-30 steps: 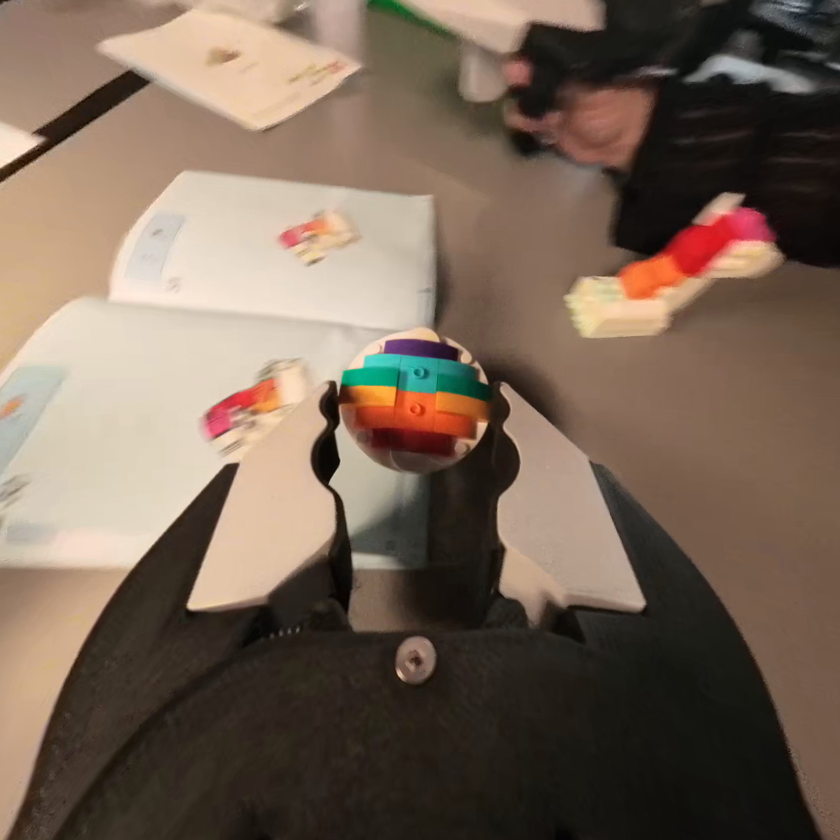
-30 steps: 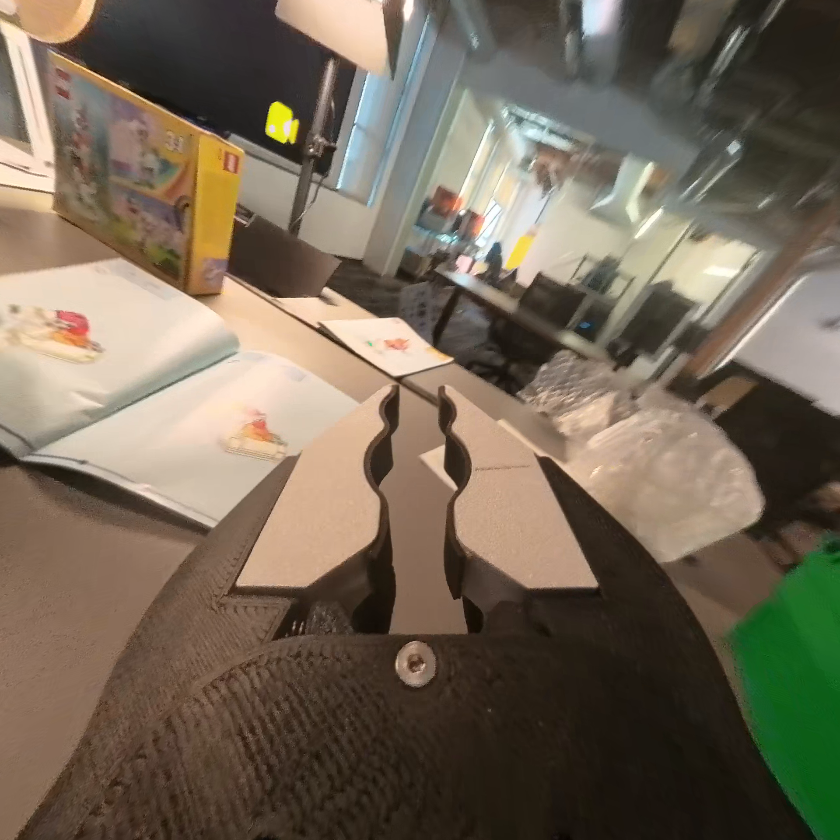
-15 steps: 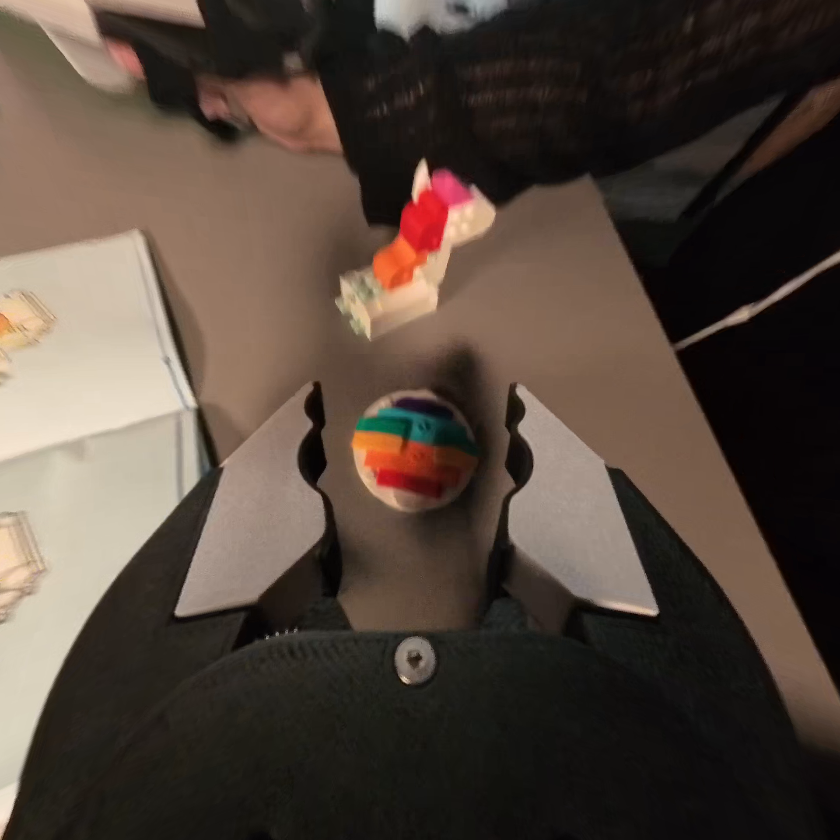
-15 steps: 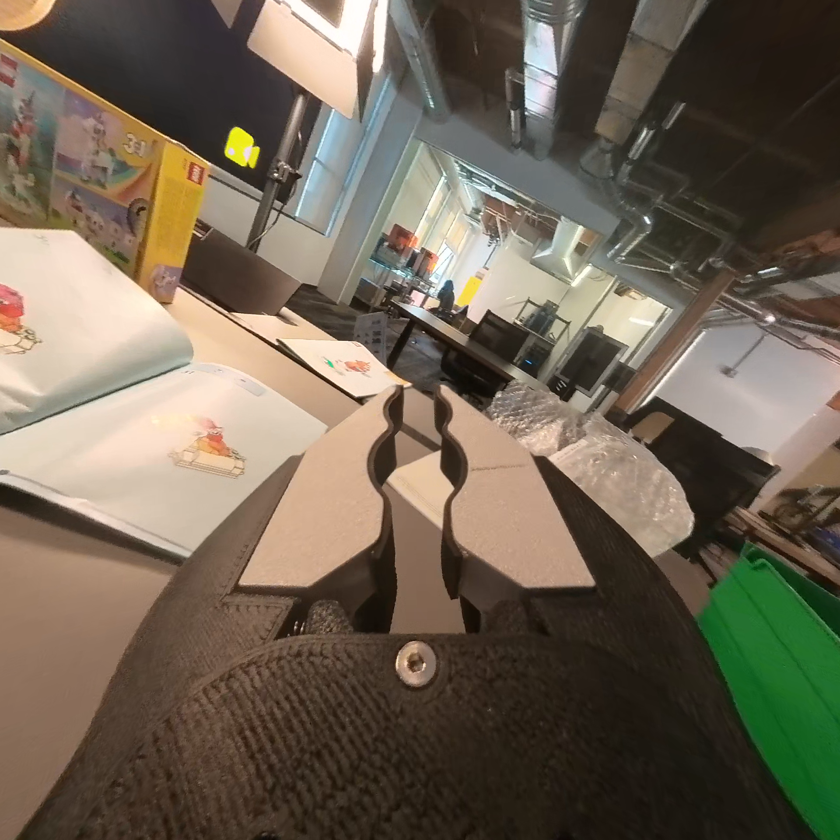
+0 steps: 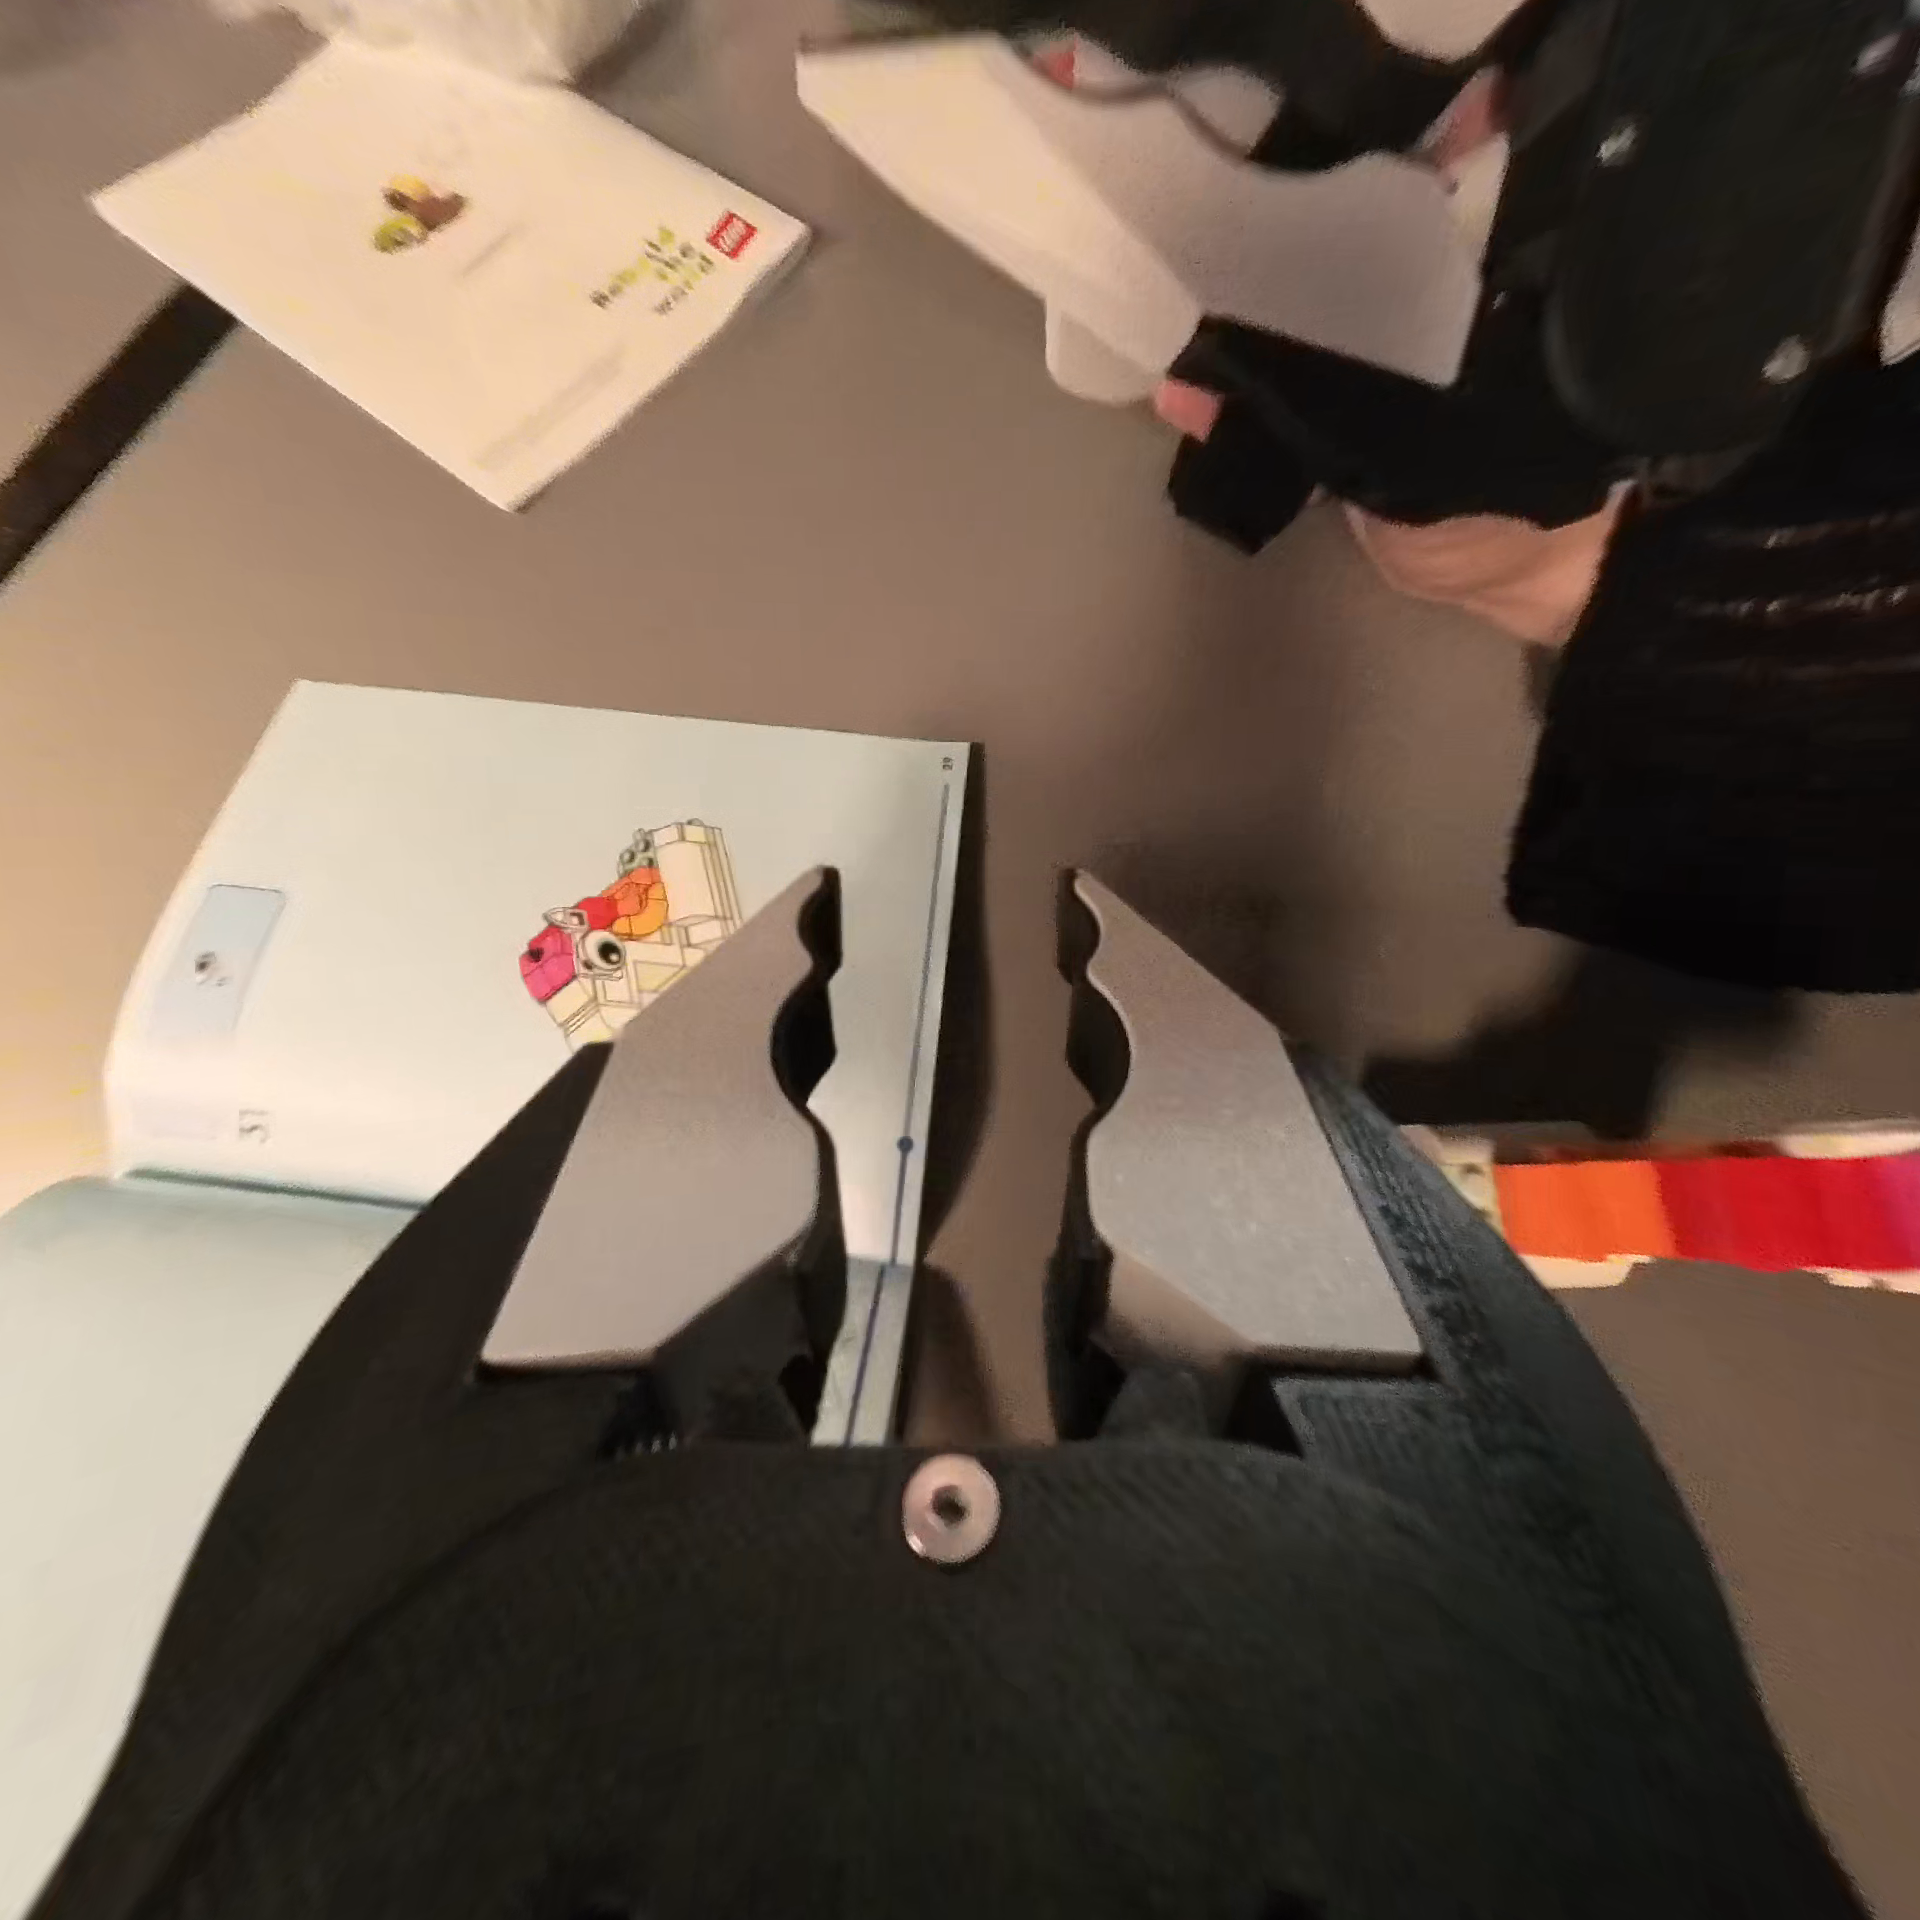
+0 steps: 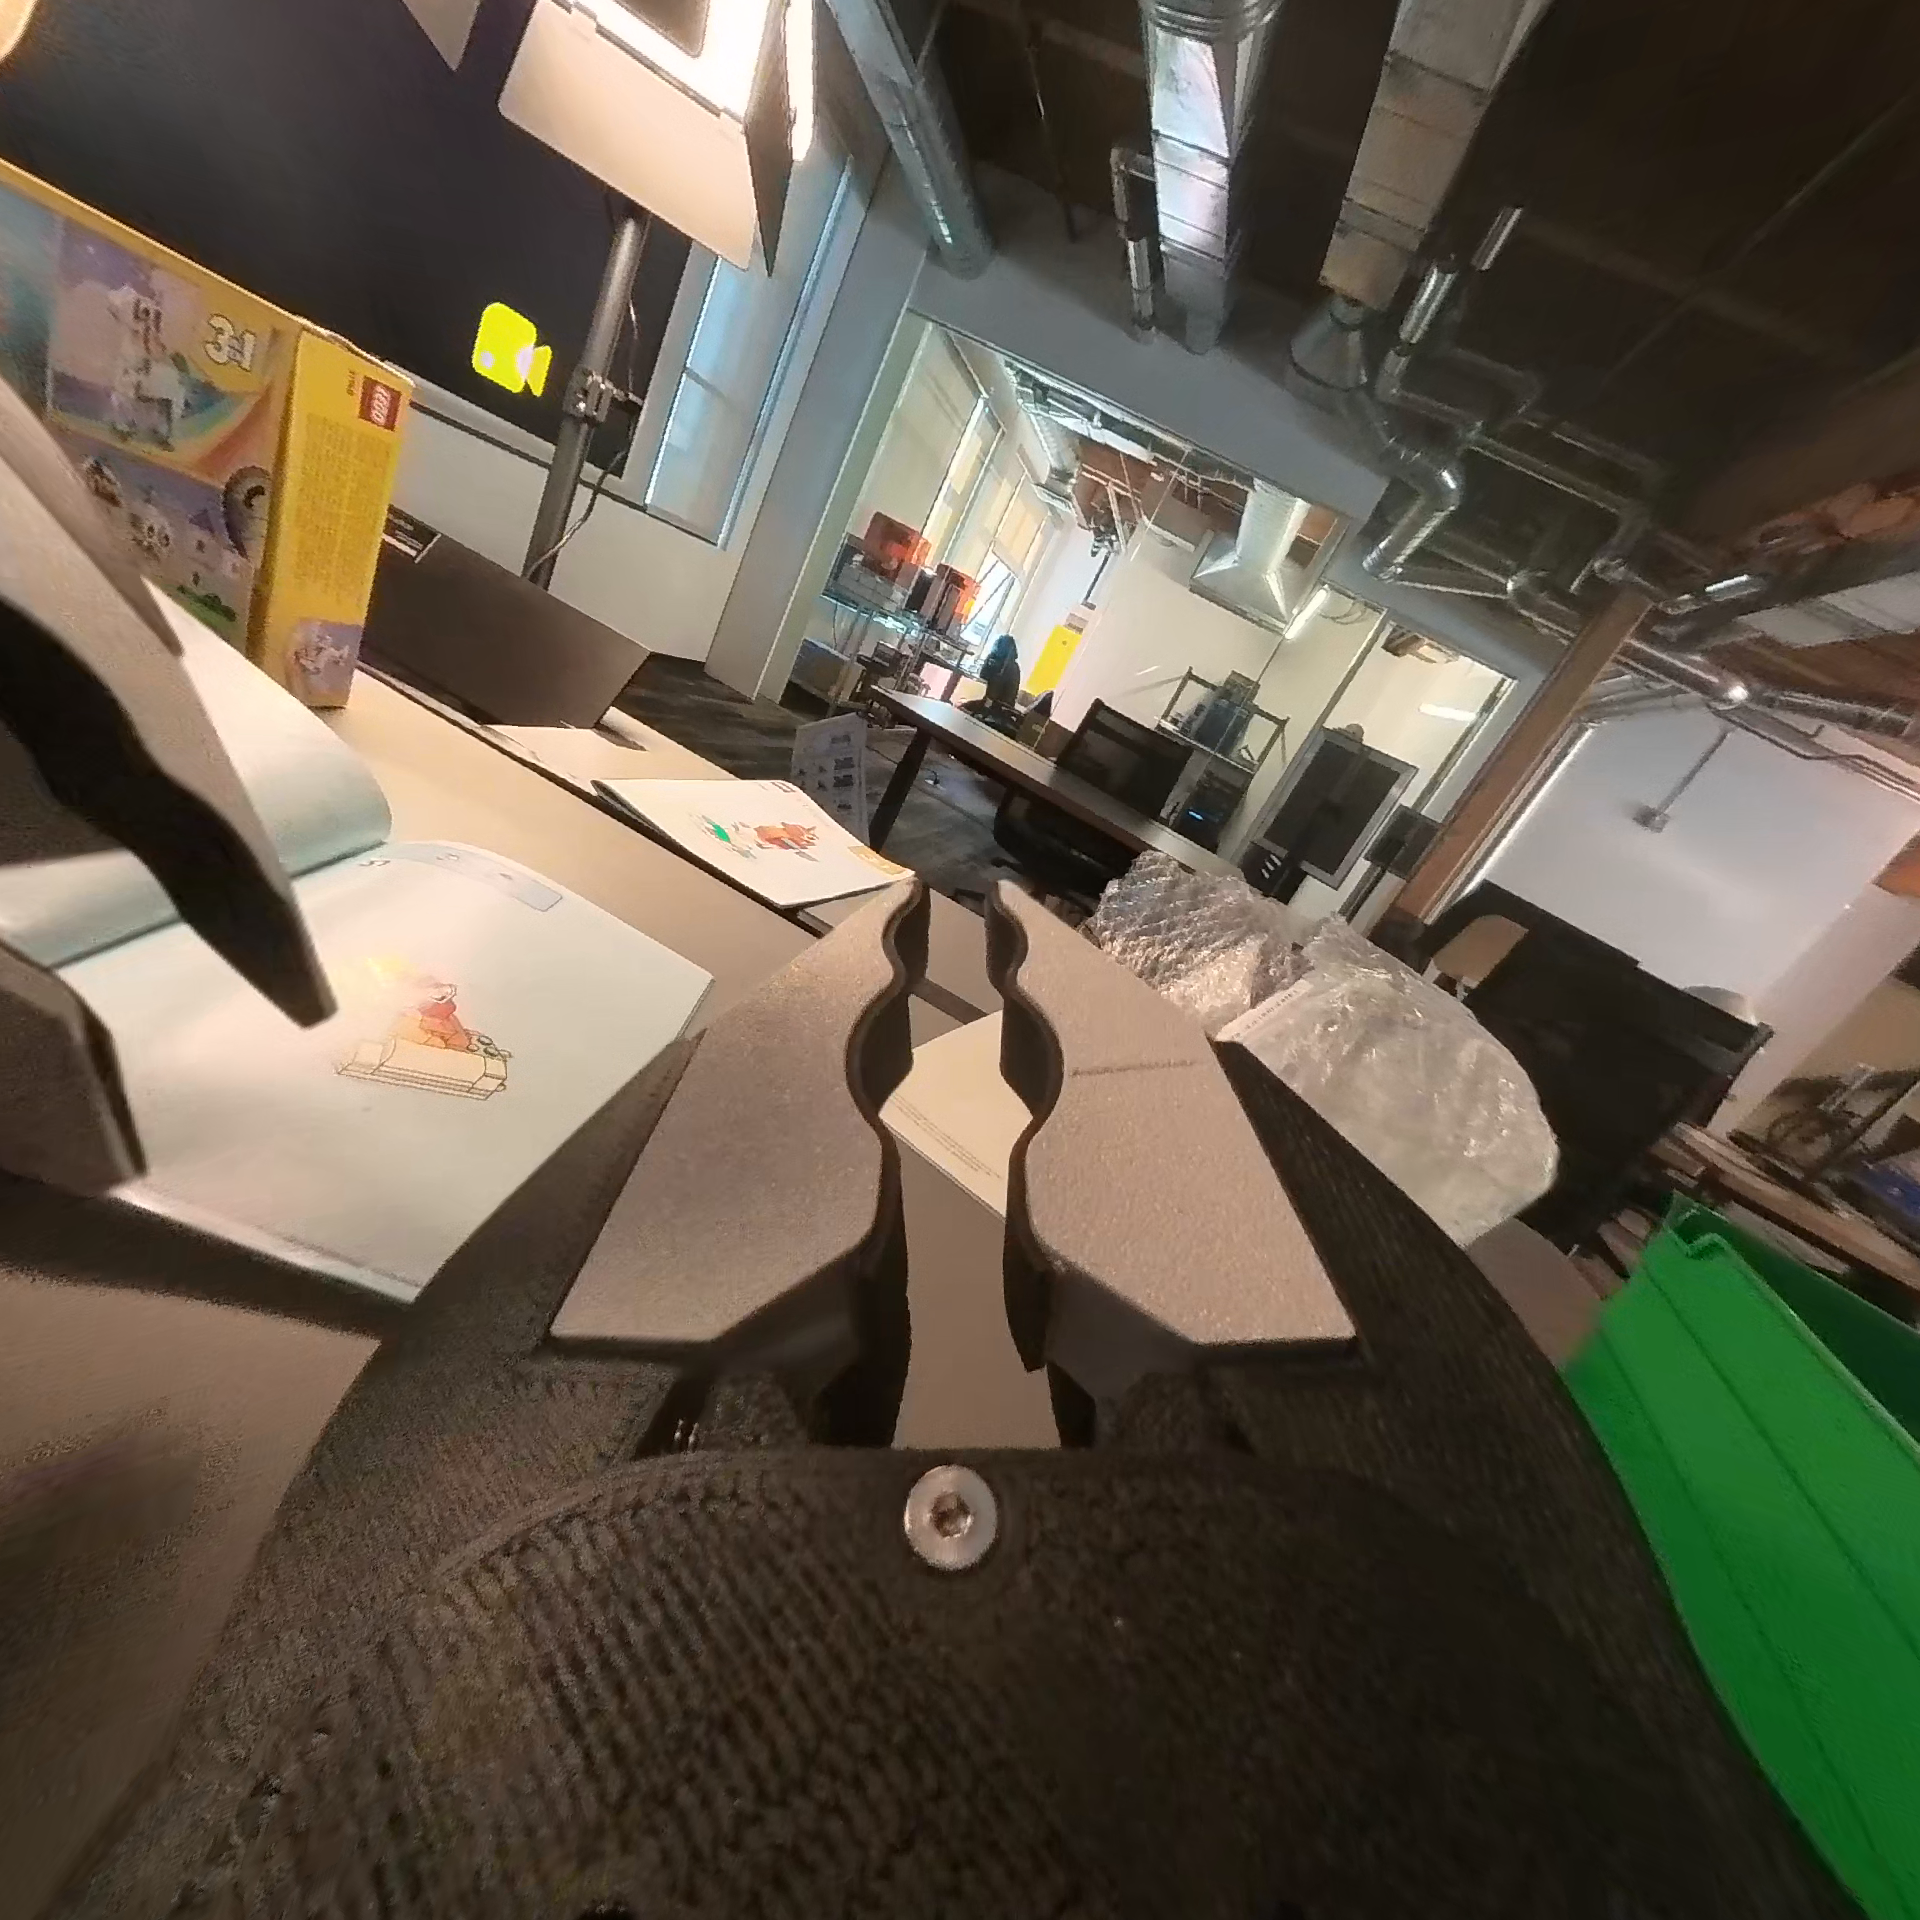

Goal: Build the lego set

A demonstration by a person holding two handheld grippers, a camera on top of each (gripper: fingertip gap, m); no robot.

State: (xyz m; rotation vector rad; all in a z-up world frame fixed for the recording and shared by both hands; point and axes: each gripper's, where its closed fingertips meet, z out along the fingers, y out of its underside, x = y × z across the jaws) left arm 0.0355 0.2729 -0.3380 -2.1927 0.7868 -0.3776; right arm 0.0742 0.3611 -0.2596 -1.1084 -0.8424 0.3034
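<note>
My left gripper (image 5: 951, 904) is open and empty, above the right edge of the open pale-blue instruction booklet (image 5: 436, 935). One of its fingers (image 6: 187, 810) shows at the left of the right wrist view. A partly built lego model (image 5: 1704, 1210) of white, orange, red and pink bricks lies blurred on the table at the right edge. My right gripper (image 6: 958, 914) is nearly shut with nothing between its fingers and points up across the table. The booklet also shows in the right wrist view (image 6: 416, 1091). No rainbow ball is in view.
A person's hand (image 5: 1486, 561) in a dark sleeve holds the right tool's white body (image 5: 1039, 187) at the far right. A second booklet (image 5: 447, 260) lies at the back. A yellow lego box (image 6: 312, 488), bubble wrap (image 6: 1351, 1039) and a green bin (image 6: 1766, 1455) stand around. Tip to tip, the grippers are about 12 centimeters apart.
My left gripper opened and left the rainbow lego ball on the table near the model, then swung back over the booklet; the ball is out of view. The right gripper tilted up slightly.
</note>
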